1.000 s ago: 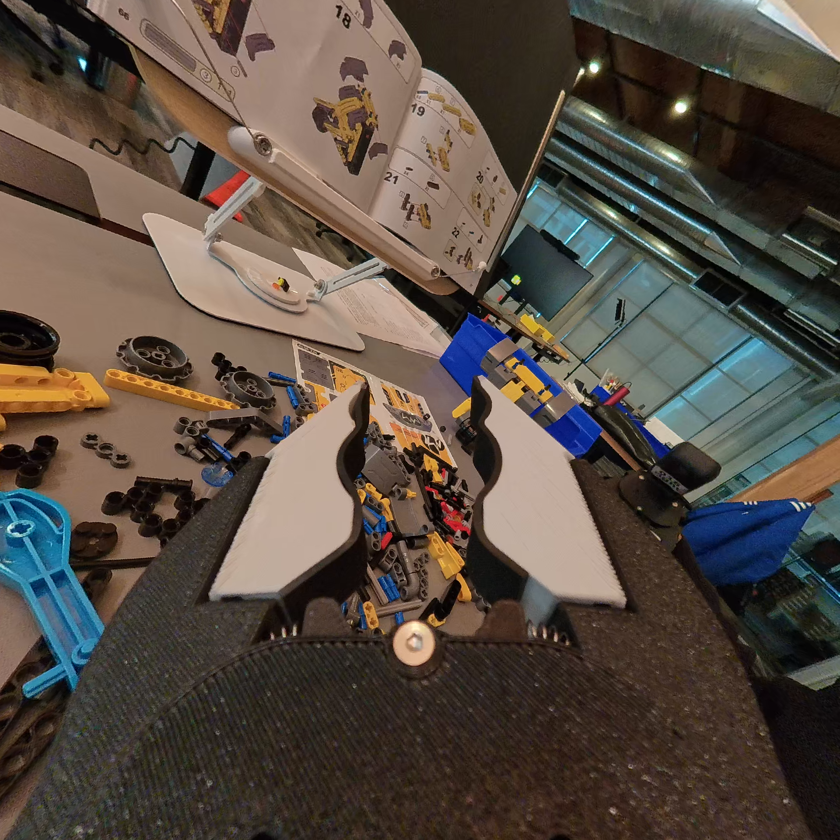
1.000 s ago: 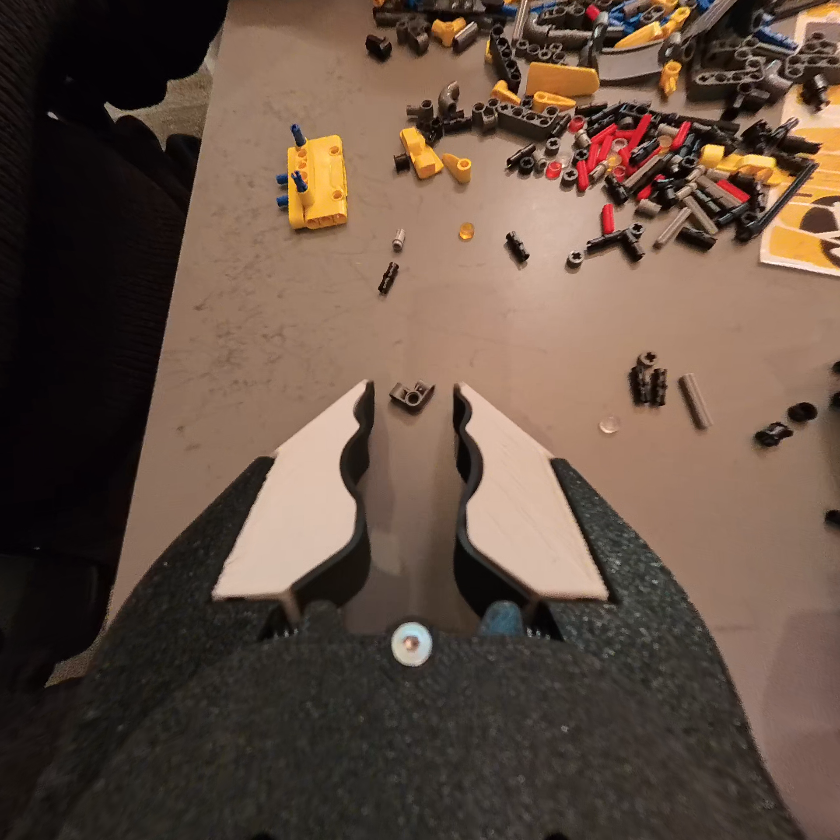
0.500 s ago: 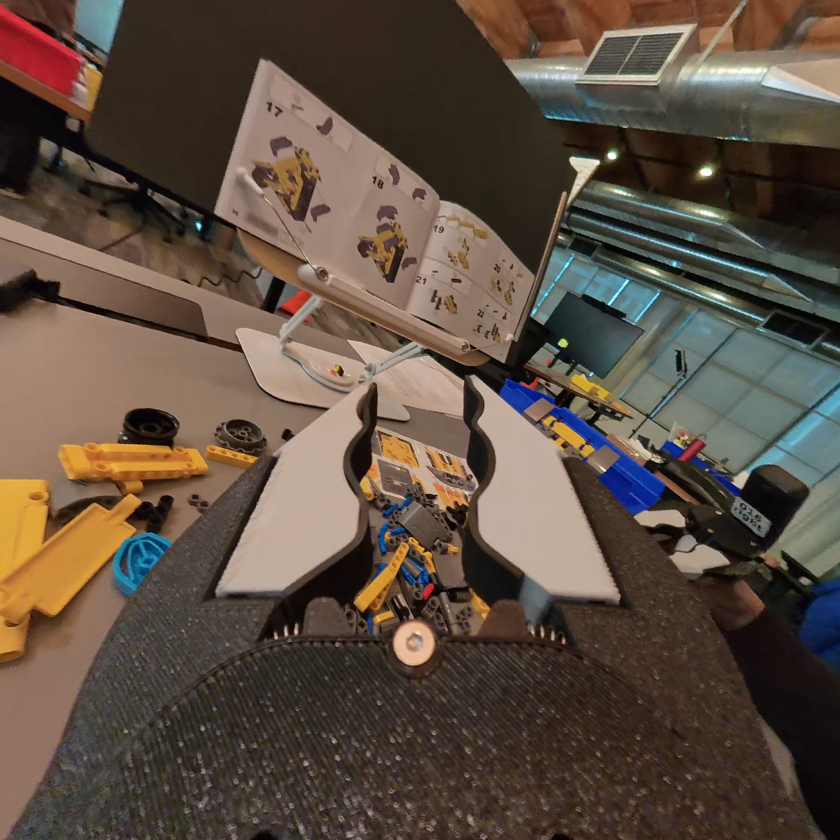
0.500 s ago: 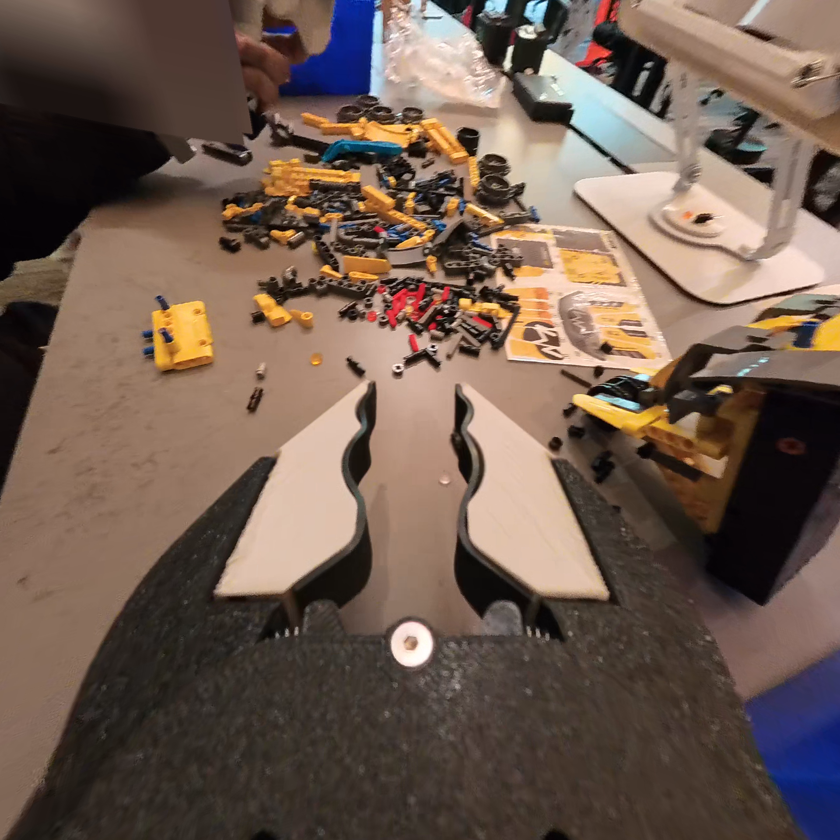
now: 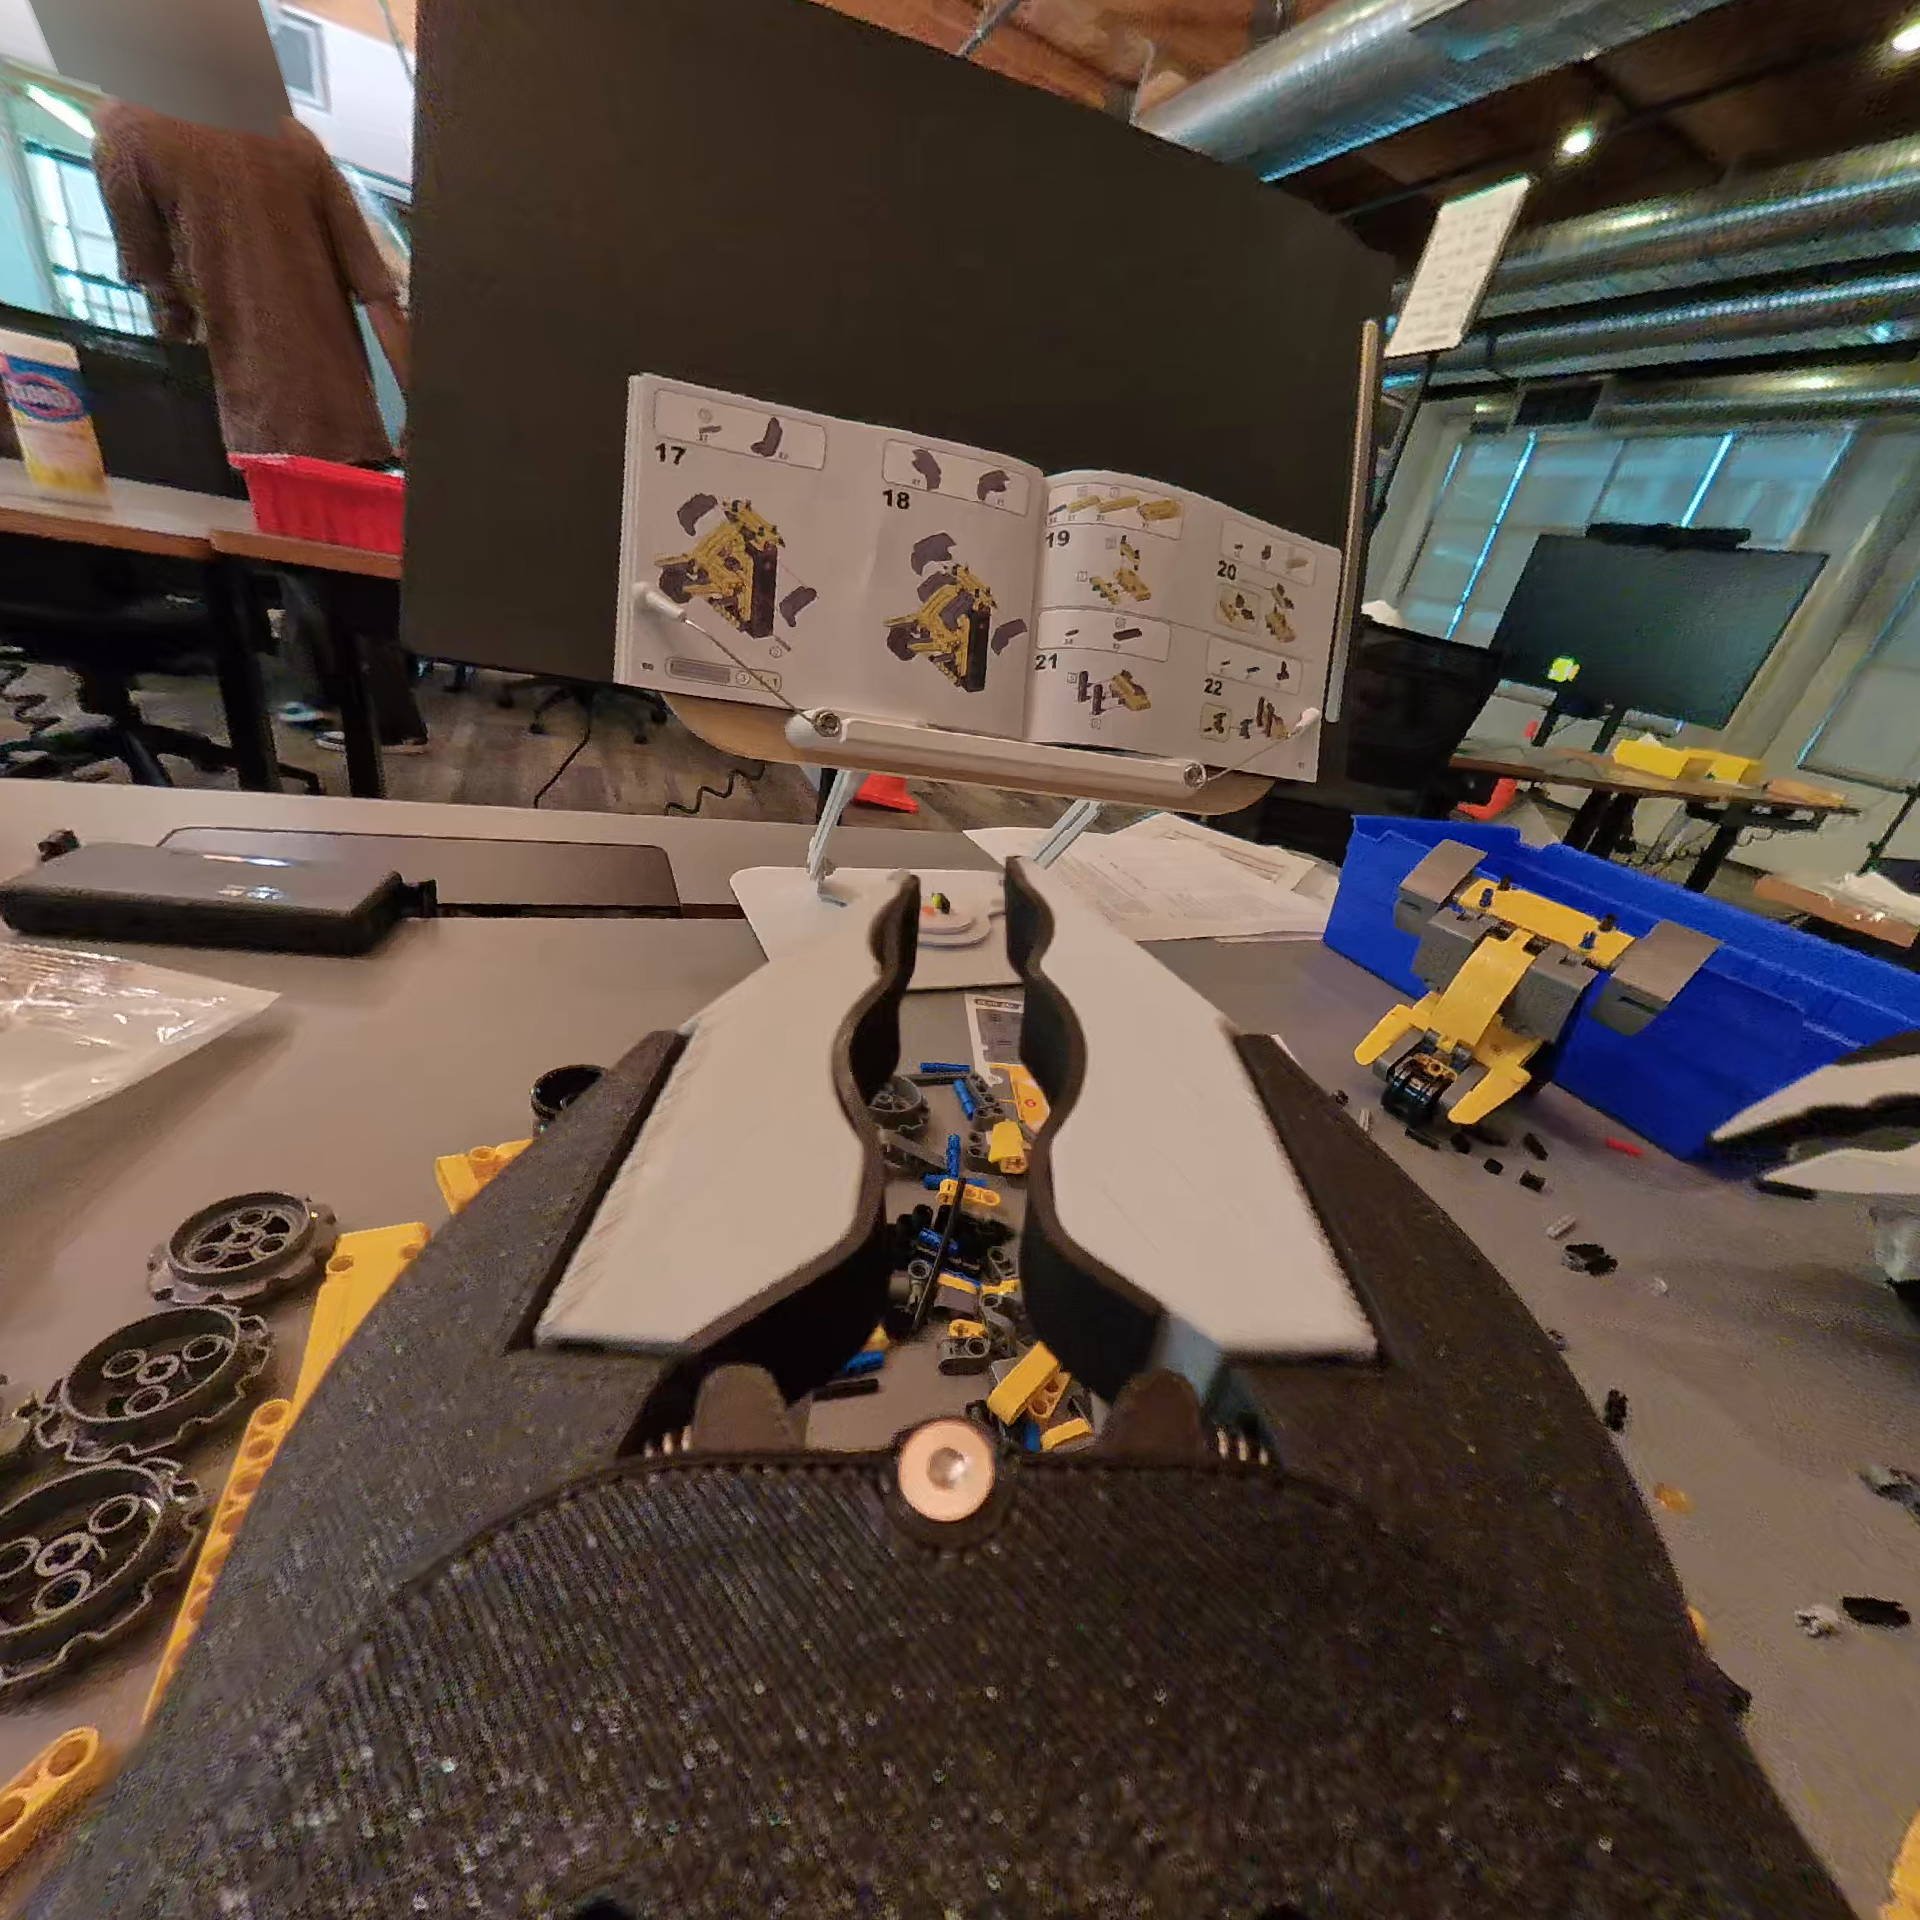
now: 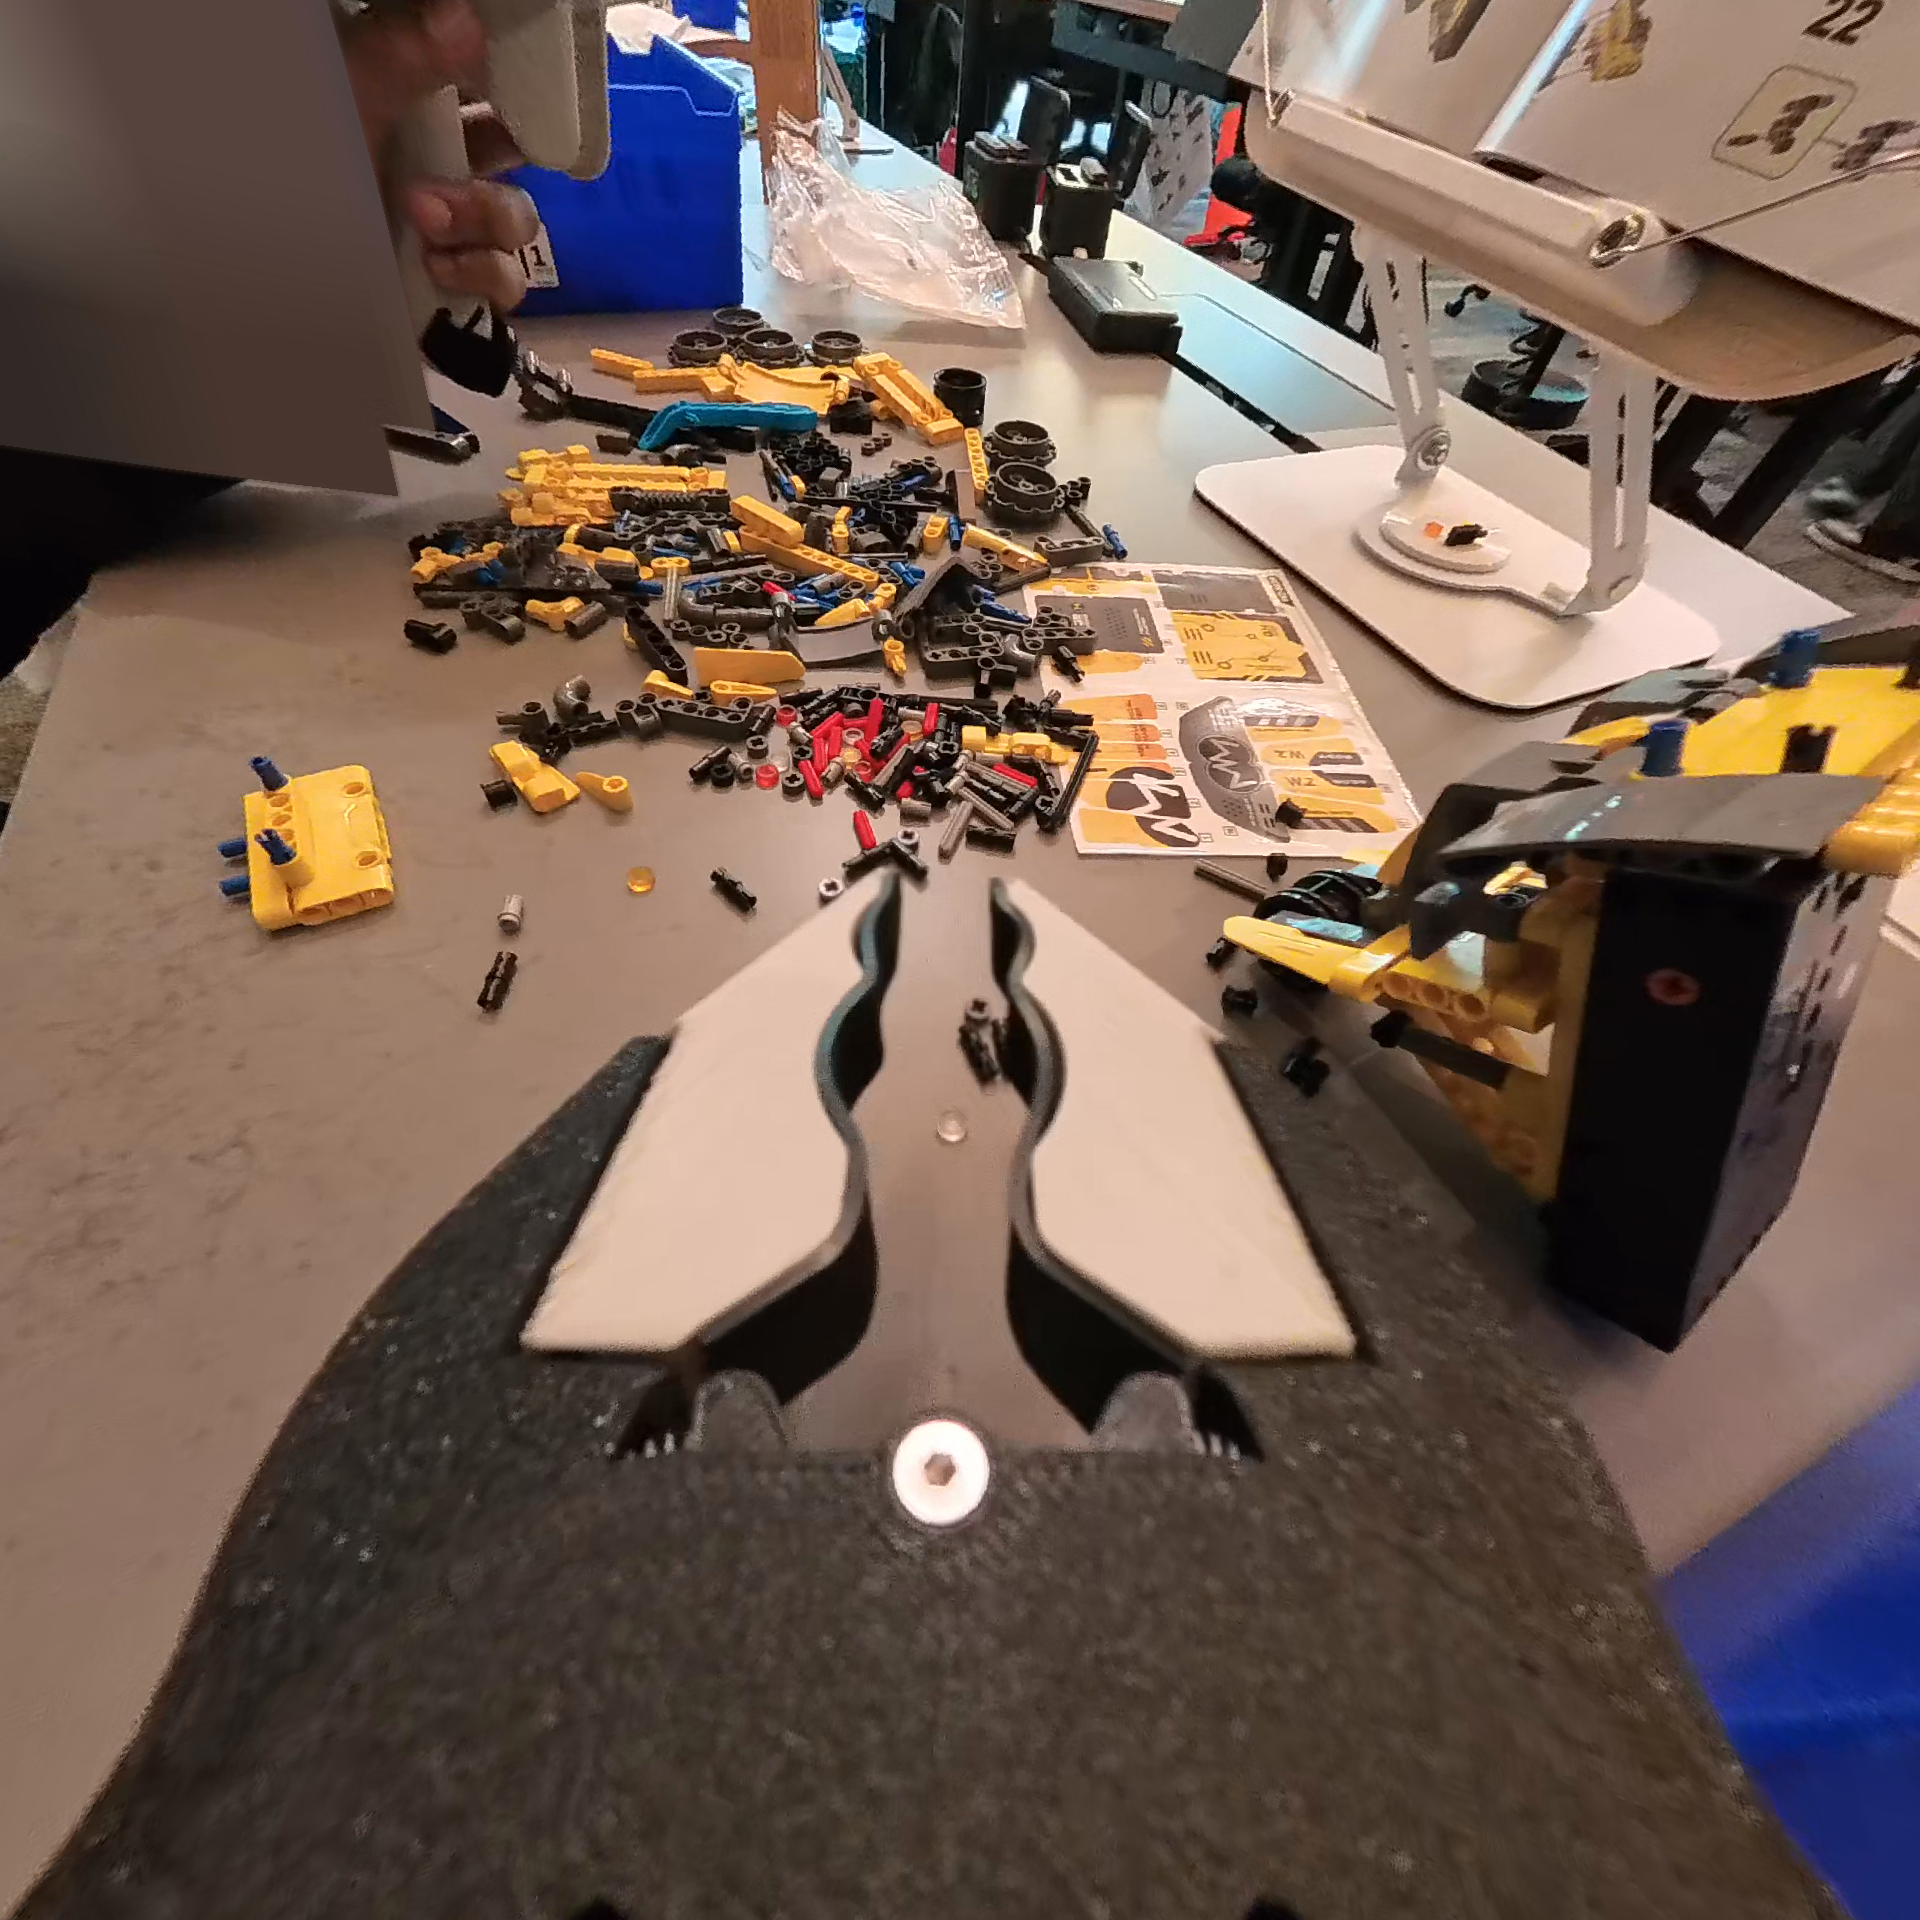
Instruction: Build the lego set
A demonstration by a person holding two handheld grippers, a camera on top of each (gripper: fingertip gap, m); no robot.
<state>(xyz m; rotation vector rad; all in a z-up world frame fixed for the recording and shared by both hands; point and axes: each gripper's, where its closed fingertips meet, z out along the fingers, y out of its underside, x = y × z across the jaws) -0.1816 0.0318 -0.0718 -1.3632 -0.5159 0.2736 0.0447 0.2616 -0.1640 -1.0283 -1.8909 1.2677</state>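
My left gripper [image 5: 961, 883] is open and empty, held above the pile of loose lego pieces [image 5: 956, 1195] and pointing at the open instruction booklet [image 5: 966, 592] on its stand. My right gripper [image 6: 943, 888] is open and empty, low over the grey table [image 6: 260, 1091]. A small black piece [image 6: 982, 1034] and a clear round stud [image 6: 948, 1125] lie on the table between its fingers. The loose pile [image 6: 779, 623] lies beyond its tips. The partly built yellow and black model [image 6: 1610, 935] stands to its right. A yellow sub-assembly with blue pins [image 6: 312, 842] lies to its left.
A sticker sheet [image 6: 1195, 717] lies by the white stand base [image 6: 1455, 582]. Black wheels [image 5: 156, 1382] and yellow beams [image 5: 343, 1309] lie at the left. A blue bin [image 5: 1766, 997] stands behind the model [image 5: 1507, 987]. A plastic bag [image 5: 94, 1018] and a black device [image 5: 197, 894] lie farther back. One gripper's finger ends stand about 35 centimetres off the other's. About 35 centimetres separates my left fingertips from the black device [image 5: 197, 894].
Both grippers have tilted up and swung round. The left now faces the booklet squarely. The right has left the small grey connector and now looks across the pile, with the model at its right.
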